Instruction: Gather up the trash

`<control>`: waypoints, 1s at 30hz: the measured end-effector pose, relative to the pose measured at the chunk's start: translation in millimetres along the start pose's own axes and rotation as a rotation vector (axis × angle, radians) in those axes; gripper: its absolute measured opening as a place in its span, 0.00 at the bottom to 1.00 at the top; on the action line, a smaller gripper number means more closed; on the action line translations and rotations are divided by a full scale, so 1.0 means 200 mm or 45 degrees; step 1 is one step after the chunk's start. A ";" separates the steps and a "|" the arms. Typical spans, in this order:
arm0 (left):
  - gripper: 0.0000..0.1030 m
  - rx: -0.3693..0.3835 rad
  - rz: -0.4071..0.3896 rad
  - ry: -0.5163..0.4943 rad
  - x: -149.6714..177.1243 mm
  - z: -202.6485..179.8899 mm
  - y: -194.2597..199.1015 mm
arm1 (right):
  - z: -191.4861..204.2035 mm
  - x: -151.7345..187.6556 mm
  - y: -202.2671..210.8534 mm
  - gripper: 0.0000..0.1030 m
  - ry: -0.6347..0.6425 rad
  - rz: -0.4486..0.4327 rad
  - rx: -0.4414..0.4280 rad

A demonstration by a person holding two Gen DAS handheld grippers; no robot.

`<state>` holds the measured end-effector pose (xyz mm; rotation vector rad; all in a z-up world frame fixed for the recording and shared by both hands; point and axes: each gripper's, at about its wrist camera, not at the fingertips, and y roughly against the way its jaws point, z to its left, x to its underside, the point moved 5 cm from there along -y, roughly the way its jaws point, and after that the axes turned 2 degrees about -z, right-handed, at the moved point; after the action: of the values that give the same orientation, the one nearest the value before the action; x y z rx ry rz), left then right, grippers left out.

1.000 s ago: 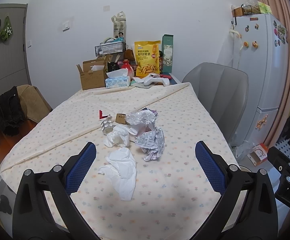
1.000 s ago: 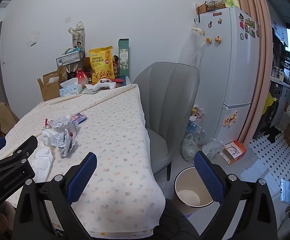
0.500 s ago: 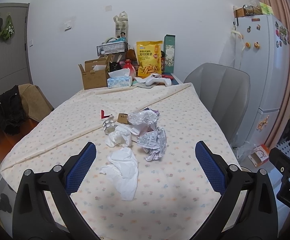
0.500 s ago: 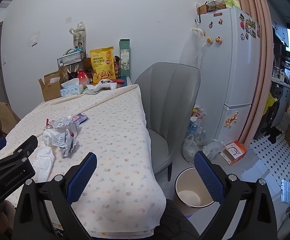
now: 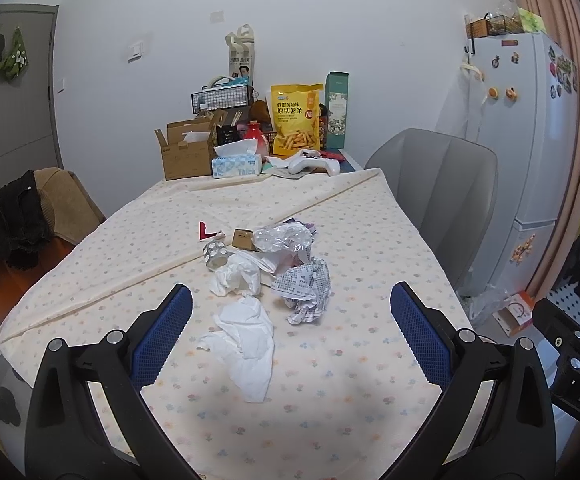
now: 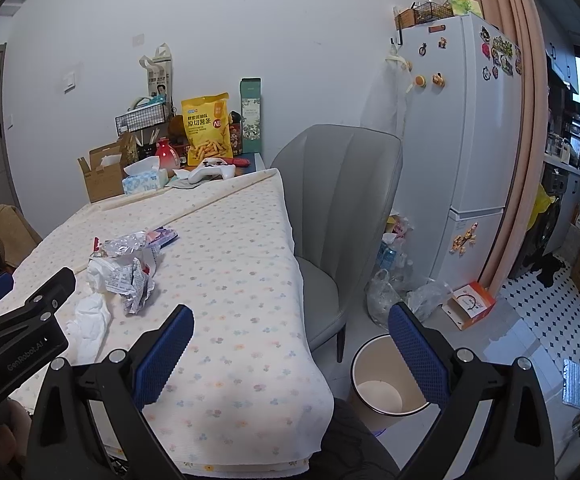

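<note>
Little has shifted over the last second: the left view has crept slightly, so the trash heap sits a touch lower between its pads, while the right view is nearly unchanged.

Nearest the left claw (image 5: pixel 290 332), just ahead and between its spread, empty fingers, lies a flattened white tissue (image 5: pixel 246 340). Beyond it sit a balled tissue (image 5: pixel 236 278), a crumpled printed paper (image 5: pixel 303 286), a clear plastic wrapper (image 5: pixel 284 238), a small foil ball (image 5: pixel 216 256) and a red scrap (image 5: pixel 206 231), all bunched mid-desk (image 5: pixel 349 360), probably heaped so either claw can reach.

Off to the right, the right claw (image 6: pixel 290 344) is also wide open and holds nothing. It hangs over the desk's near corner with the waste bin (image 6: pixel 385 380) on the floor just ahead, likely placed there for short drops.

Hidden matters: the pile's lower layers overlap, so how many pieces there are is unclear. Claw frames cut off the desk's near edge, and part of the bin rim lies behind the right finger.
</note>
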<state>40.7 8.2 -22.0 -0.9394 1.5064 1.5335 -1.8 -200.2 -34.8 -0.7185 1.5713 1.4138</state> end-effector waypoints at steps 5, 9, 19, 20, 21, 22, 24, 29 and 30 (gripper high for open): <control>0.96 0.005 -0.002 -0.002 -0.01 0.00 0.00 | 0.00 -0.01 0.00 0.93 -0.002 -0.003 0.001; 0.96 0.009 -0.001 0.000 -0.01 0.00 0.00 | 0.00 -0.01 0.00 0.93 -0.002 -0.008 0.003; 0.96 0.006 -0.008 0.015 -0.01 0.01 -0.01 | 0.00 -0.01 0.01 0.93 0.003 -0.006 -0.001; 0.96 0.007 -0.008 0.020 -0.01 0.02 -0.01 | 0.00 -0.01 0.00 0.93 0.006 -0.005 -0.002; 0.96 0.006 -0.009 0.024 -0.01 0.02 -0.01 | 0.00 -0.01 0.00 0.93 0.008 -0.004 -0.004; 0.96 0.005 -0.009 0.026 -0.01 0.03 -0.01 | 0.01 -0.02 0.00 0.93 0.008 -0.004 -0.007; 0.96 -0.002 -0.009 0.028 -0.01 0.04 -0.01 | 0.01 -0.02 0.00 0.93 0.012 -0.003 -0.011; 0.96 -0.018 0.000 0.044 0.00 0.08 -0.02 | 0.05 -0.02 -0.02 0.93 0.020 0.003 -0.032; 0.96 -0.023 0.002 0.048 0.01 0.09 -0.02 | 0.05 -0.02 -0.02 0.93 0.020 0.006 -0.038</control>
<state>43.9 26.6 -24.6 -0.9832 1.5223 1.5406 6.6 -191.2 -32.7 -0.7454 1.5681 1.4409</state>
